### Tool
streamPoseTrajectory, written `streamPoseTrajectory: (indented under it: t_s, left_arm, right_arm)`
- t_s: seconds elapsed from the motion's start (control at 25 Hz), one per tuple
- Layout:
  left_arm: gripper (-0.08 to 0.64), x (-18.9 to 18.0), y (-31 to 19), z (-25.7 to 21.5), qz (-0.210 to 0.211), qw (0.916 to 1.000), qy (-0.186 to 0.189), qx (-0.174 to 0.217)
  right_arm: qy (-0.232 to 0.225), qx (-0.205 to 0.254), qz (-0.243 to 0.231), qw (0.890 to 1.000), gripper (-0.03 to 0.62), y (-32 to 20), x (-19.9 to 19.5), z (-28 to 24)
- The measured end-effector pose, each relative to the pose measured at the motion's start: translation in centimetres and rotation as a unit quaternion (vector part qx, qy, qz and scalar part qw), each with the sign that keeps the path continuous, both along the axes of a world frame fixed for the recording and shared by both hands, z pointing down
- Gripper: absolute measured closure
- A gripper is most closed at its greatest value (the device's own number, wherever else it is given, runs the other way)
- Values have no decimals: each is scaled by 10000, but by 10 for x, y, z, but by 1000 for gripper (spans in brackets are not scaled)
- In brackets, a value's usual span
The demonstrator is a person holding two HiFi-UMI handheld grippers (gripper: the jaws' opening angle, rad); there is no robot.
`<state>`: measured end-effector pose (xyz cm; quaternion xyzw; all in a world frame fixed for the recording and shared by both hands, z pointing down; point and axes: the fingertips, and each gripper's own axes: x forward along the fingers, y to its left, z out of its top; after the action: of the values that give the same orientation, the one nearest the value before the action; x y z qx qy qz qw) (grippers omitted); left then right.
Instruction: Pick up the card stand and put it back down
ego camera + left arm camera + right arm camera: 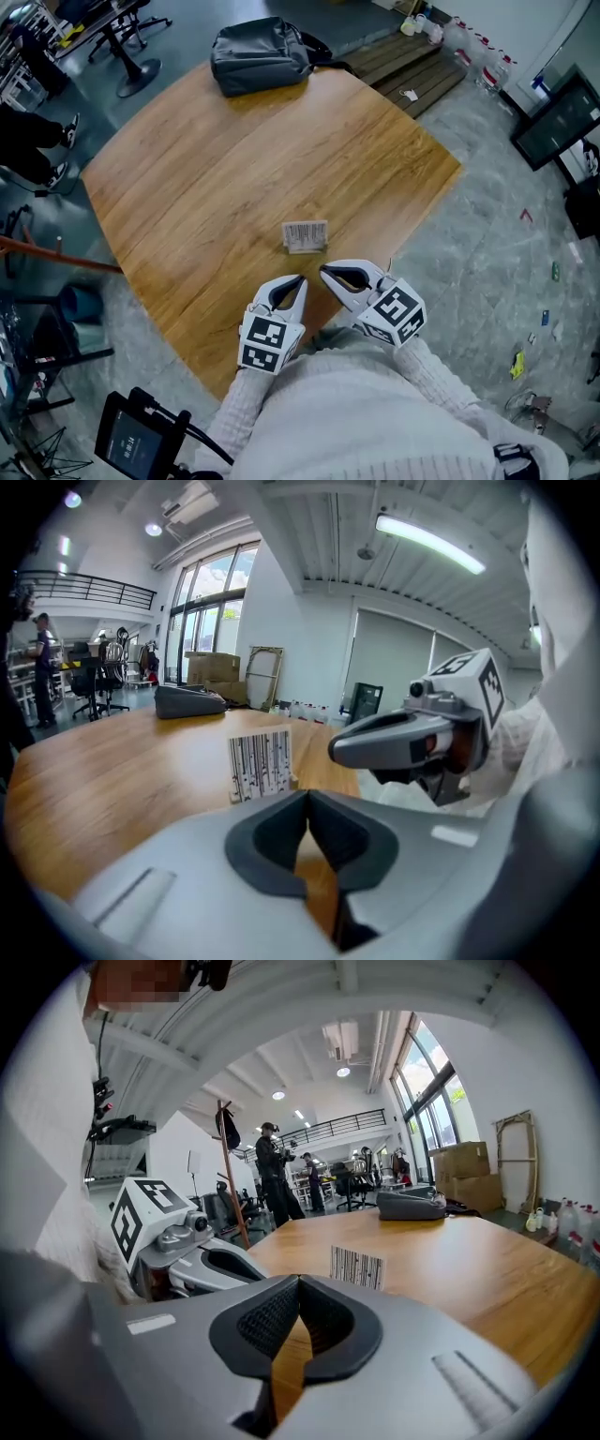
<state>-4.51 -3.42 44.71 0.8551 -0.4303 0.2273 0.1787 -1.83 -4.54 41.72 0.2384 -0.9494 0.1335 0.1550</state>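
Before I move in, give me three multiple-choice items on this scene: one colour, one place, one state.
1. The bag on the wooden table is: A red; B dark grey; C white.
2. The card stand stands: A just ahead of the left gripper and right gripper; B against the bag; C flat at the far edge.
3. The two grippers are: A open; B shut on the card stand; C shut and empty.

Key: B, the bag at the far edge is dark grey. A, the stand is upright before both tips, apart from them. C, each gripper view shows the pads together with nothing between.
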Motion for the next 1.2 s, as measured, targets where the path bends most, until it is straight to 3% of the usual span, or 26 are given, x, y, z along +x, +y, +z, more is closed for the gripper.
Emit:
streamPoseTrajectory:
  t_s: [0.28, 0.88, 1.2]
  left_arm:
    - [552, -1, -1, 0, 87, 9999, 27, 46]
    - [552, 2, 2, 2, 169, 9998, 18, -42]
    - [552, 3, 5, 6, 211, 9997, -15, -136]
  right_arm:
    - [150, -108, -277, 9994, 592, 10, -7, 8]
    - [422, -177, -397, 9982, 592, 18, -5, 16]
    - [302, -367, -400, 9981, 592, 21, -6, 20]
